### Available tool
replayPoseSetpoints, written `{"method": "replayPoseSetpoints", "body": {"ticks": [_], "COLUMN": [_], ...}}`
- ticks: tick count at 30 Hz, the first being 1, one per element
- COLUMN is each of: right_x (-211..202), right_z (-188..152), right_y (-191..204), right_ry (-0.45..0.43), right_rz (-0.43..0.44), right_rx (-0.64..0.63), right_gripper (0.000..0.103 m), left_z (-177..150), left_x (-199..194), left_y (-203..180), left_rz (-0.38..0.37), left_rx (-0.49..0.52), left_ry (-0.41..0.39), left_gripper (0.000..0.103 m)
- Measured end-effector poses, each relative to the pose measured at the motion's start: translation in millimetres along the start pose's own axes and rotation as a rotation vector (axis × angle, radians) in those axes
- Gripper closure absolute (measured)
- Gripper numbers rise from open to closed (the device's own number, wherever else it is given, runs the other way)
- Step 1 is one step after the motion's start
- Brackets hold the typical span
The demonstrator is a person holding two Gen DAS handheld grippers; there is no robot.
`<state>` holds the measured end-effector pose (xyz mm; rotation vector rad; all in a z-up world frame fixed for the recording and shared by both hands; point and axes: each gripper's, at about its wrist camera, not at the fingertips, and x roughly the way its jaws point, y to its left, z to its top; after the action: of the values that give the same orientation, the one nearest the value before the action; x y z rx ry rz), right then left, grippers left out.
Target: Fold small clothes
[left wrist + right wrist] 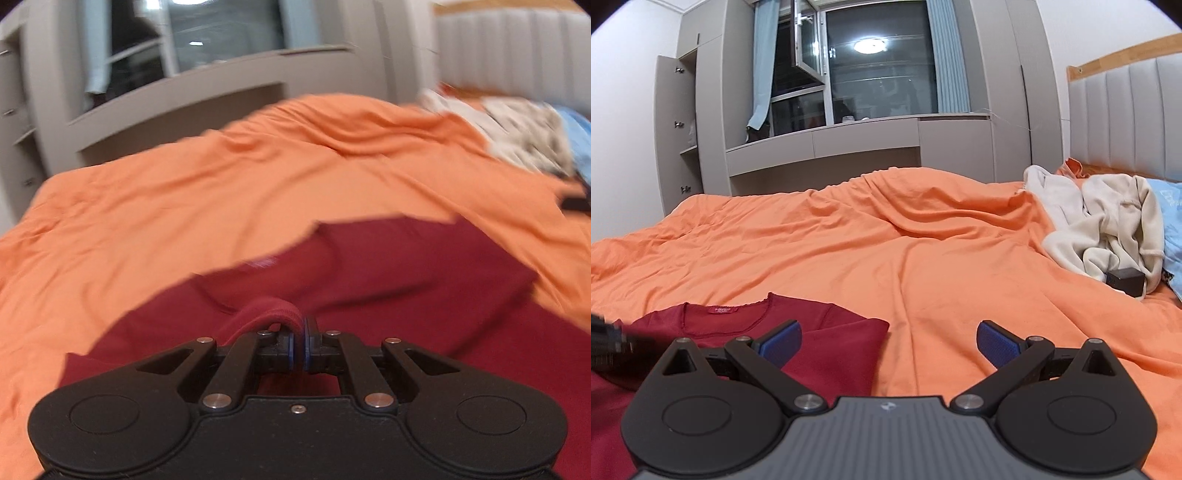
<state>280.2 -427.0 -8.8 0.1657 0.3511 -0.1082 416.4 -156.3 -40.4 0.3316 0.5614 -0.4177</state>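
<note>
A dark red shirt [406, 266] lies partly folded on the orange bed sheet [184, 184]. My left gripper [301, 332] hovers low over it, and its blue pads are pinched on a ribbed red hem [273, 310] that loops up over the fingertips. The left wrist view is blurred. In the right wrist view the same shirt [827, 332] rests flat with its neckline and label facing up. My right gripper [888, 343] stands open with nothing between its fingers, its left finger over the shirt's right edge and its right finger over bare sheet [886, 240]. A blurred black piece at the far left edge is the left gripper [605, 343].
A heap of cream clothes [1108, 229] with a small black box [1126, 280] beside it lies at the right, next to a light blue cloth [1171, 221]. A padded headboard [1126, 110] stands behind them. Grey cupboards and a window bench [849, 147] line the far side of the bed.
</note>
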Motion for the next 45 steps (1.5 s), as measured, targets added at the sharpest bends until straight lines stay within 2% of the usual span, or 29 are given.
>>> {"method": "replayPoseSetpoints", "body": {"ticks": [1, 5, 7, 11, 17, 25, 30, 34, 37, 41, 43, 45], "right_x": [1, 6, 8, 12, 5, 5, 9, 19, 28, 34, 33, 32], "right_z": [0, -2, -4, -6, -7, -3, -4, -9, -14, -22, -24, -25], "right_y": [0, 3, 6, 12, 15, 10, 16, 26, 43, 70, 84, 98], "right_ry": [0.004, 0.027, 0.038, 0.053, 0.041, 0.064, 0.075, 0.11, 0.148, 0.182, 0.188, 0.193], "right_rz": [-0.003, -0.013, -0.02, -0.038, -0.063, -0.063, -0.053, -0.026, 0.003, 0.052, 0.108, 0.2], "right_rx": [0.0, -0.008, -0.013, -0.027, -0.028, -0.019, -0.037, -0.058, -0.104, -0.191, -0.221, -0.245], "right_gripper": [0.0, 0.0, 0.0, 0.0, 0.0, 0.0, 0.0, 0.0, 0.0, 0.0, 0.0, 0.0], "left_z": [-3, -8, -8, -8, 0, -8, -10, -10, -12, -20, -28, -40], "left_x": [3, 0, -7, -23, -25, -20, -30, -43, -56, -75, -83, -93], "left_y": [-6, -13, -10, -6, -24, -42, -38, -22, 3, 42, 66, 94], "left_rz": [-0.009, -0.061, -0.099, -0.156, -0.151, -0.191, -0.203, -0.15, -0.055, 0.075, 0.143, 0.204], "left_rx": [0.027, 0.059, 0.046, 0.059, 0.144, 0.24, 0.244, 0.201, 0.148, 0.112, 0.096, 0.062], "left_ry": [0.012, 0.019, 0.014, -0.005, -0.016, 0.015, -0.008, -0.021, -0.037, -0.046, -0.028, 0.001], "left_gripper": [0.083, 0.062, 0.045, 0.041, 0.036, 0.031, 0.022, 0.014, 0.006, 0.002, 0.002, 0.001]}}
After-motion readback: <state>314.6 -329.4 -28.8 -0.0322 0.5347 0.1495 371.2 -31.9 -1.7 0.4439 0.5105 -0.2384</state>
